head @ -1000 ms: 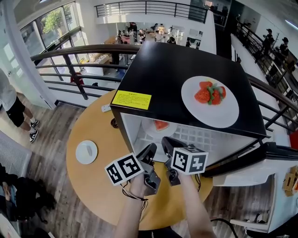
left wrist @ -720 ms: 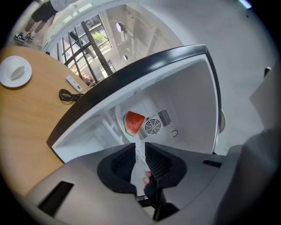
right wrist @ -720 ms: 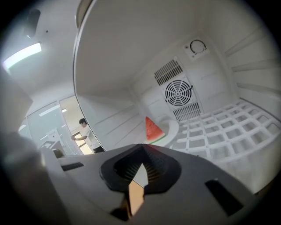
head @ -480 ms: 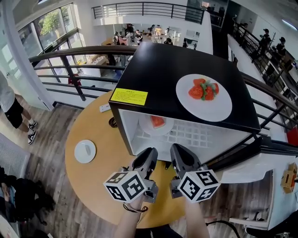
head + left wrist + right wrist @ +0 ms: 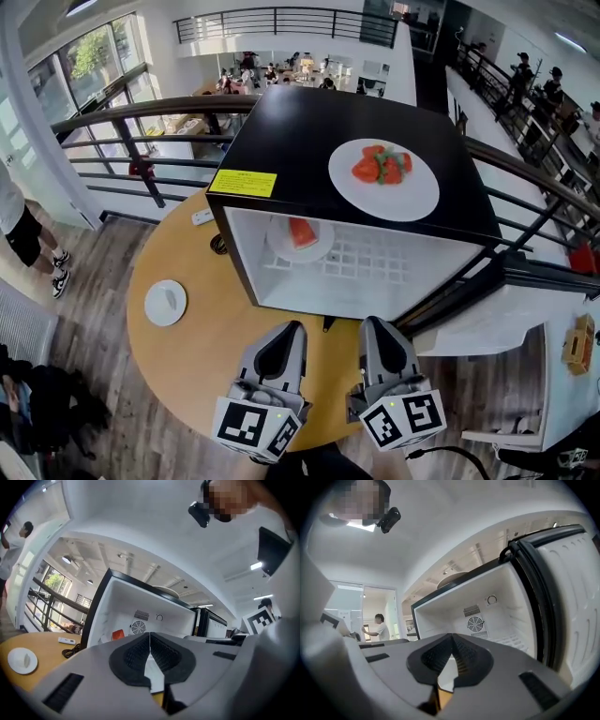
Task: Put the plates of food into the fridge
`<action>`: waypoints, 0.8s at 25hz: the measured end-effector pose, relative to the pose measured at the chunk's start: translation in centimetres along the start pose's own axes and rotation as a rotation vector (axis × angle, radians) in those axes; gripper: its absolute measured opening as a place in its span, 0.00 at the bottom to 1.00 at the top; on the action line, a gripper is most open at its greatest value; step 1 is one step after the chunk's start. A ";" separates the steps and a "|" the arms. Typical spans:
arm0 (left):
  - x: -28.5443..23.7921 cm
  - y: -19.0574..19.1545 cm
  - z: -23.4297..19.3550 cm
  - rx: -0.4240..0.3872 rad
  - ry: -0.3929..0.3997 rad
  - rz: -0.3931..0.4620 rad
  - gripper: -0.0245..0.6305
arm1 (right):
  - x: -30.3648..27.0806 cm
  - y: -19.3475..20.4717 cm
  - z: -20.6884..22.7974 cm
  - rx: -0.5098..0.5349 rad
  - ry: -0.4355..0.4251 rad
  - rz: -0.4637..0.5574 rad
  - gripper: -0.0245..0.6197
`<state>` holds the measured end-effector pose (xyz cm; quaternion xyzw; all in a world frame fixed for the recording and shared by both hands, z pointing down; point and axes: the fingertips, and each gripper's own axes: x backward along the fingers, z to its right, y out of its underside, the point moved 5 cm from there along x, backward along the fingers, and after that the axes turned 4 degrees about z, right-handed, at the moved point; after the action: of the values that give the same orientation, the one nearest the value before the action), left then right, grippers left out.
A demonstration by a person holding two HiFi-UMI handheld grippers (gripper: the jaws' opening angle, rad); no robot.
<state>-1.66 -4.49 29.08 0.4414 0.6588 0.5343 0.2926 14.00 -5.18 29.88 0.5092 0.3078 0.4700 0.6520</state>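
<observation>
Strawberries (image 5: 367, 170), cut and glossy red, lie on a round white plate (image 5: 412, 202) atop a boxy mini fridge (image 5: 281, 131) with a smooth black shell and white plastic lining. Inside the fridge, on its white wire-grid shelf (image 5: 384, 258), a second white plate (image 5: 279, 246) carries a red wedge of food. A yellow rectangular label (image 5: 243, 183) is stuck on the fridge top by its front left corner; its print is too small to read. In front of the fridge, over the round wooden table (image 5: 187, 366), two grey plastic grippers point at the open cavity. The left gripper (image 5: 287, 328) has just been closing; its ribbed black rubber pads meet with nothing between them. The right gripper (image 5: 377, 322) is likewise pinched together and empty. Each bears a cube of black-and-white square markers. Left of the fridge, a small white saucer (image 5: 166, 302) rests on the table.
</observation>
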 end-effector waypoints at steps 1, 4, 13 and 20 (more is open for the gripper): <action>0.4 0.0 0.4 -0.016 0.001 0.001 0.05 | 0.5 -0.1 0.0 0.008 0.010 0.007 0.06; 1.3 -0.1 1.4 -0.042 0.001 -0.002 0.05 | 1.8 -0.4 -0.2 0.022 0.028 0.023 0.06; 3.3 -0.4 2.9 -0.067 -0.016 -0.006 0.05 | 4.6 -0.9 -1.7 0.017 0.018 0.047 0.06; 4.9 -0.8 3.6 -0.063 -0.043 0.014 0.05 | 5.8 -1.2 -2.7 0.006 -0.008 0.053 0.06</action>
<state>-0.93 1.44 27.76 0.4478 0.6321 0.5473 0.3169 14.10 1.20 28.40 0.5208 0.2930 0.4843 0.6391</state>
